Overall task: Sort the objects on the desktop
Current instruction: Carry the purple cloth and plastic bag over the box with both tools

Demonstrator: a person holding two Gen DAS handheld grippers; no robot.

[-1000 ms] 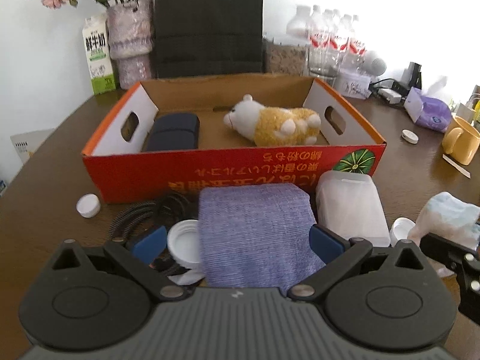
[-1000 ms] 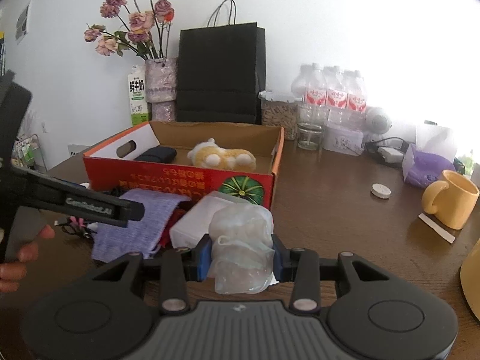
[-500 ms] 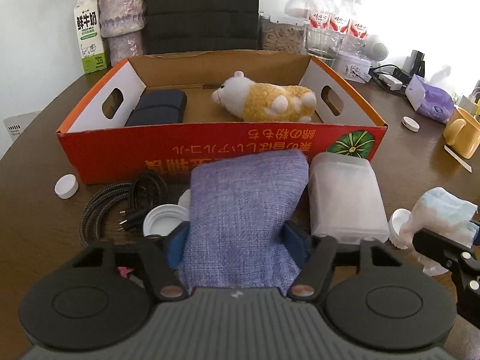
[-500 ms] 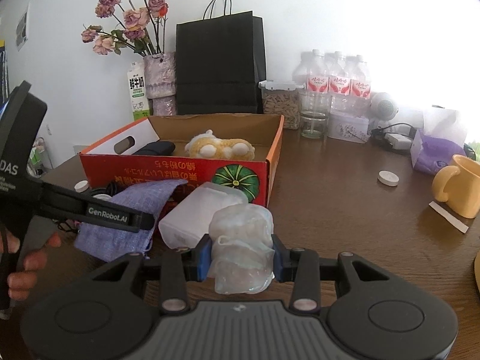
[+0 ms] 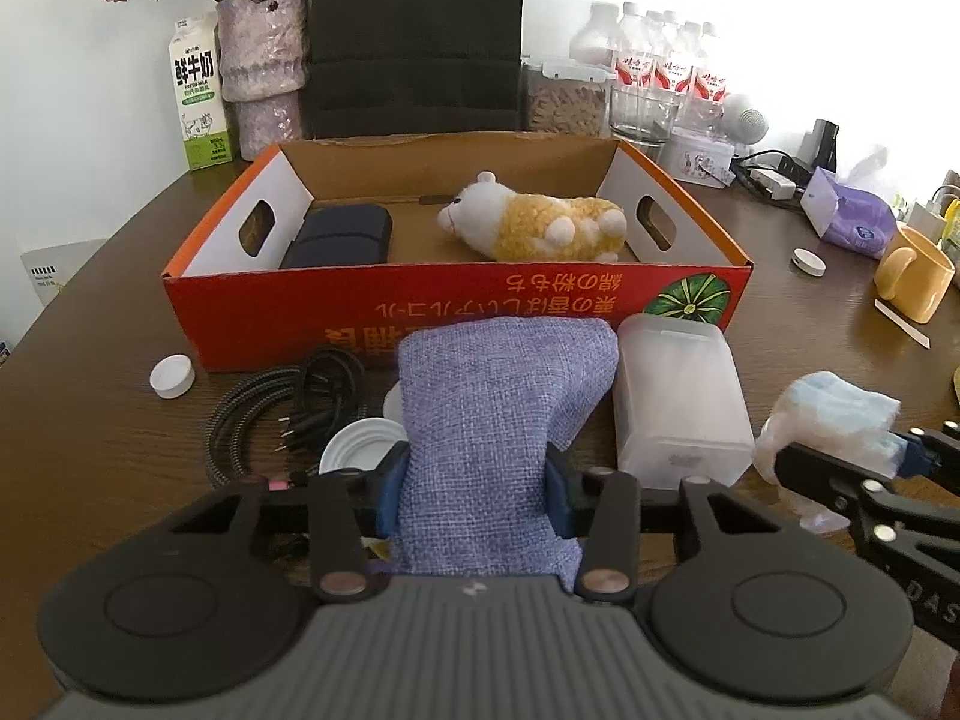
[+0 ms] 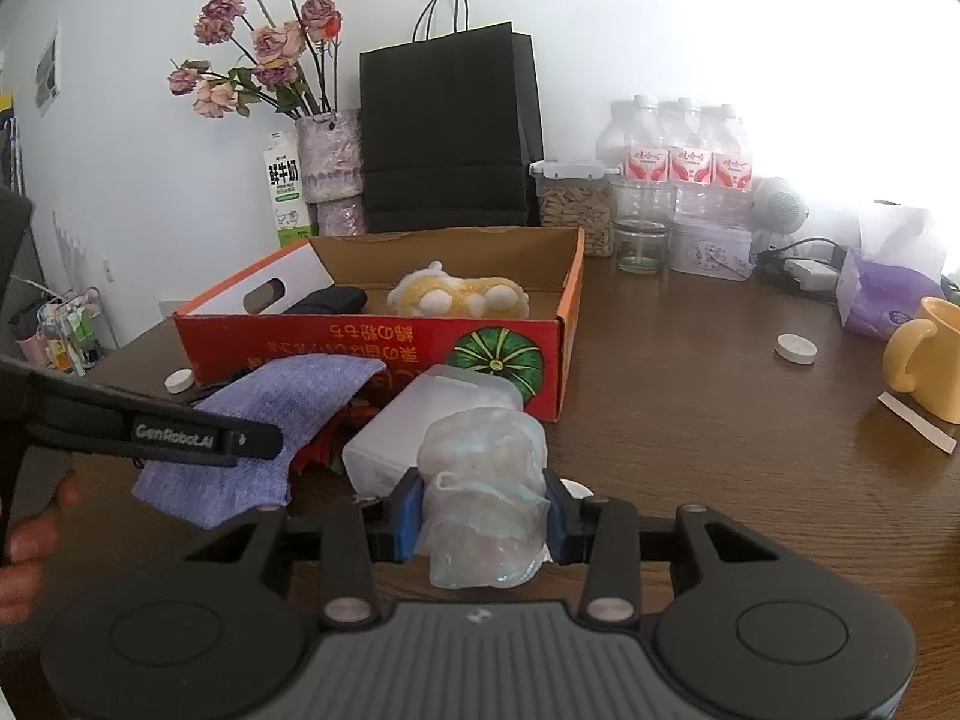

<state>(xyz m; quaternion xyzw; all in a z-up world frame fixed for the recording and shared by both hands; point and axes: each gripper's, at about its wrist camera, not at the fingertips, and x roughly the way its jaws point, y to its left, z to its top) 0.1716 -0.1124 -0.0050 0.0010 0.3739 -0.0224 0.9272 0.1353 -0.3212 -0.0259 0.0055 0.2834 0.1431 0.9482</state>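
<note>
Two grippers work a brown table (image 5: 90,450) before an orange cardboard box (image 5: 456,312) holding a plush hamster (image 5: 534,228). The left gripper (image 5: 474,480), jaws just closing, pinches a lavender woven cloth pouch (image 5: 498,402) lying before the box. The right gripper (image 6: 480,516) clamps crumpled translucent plastic wrap (image 6: 486,480).

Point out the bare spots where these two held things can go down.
Inside the cardboard box, bare floor shows between the dark pouch and the plush toy. The table is bare between the box and the yellow mug, except a white cap. In front of the box it is crowded: cables, plastic container.
</note>
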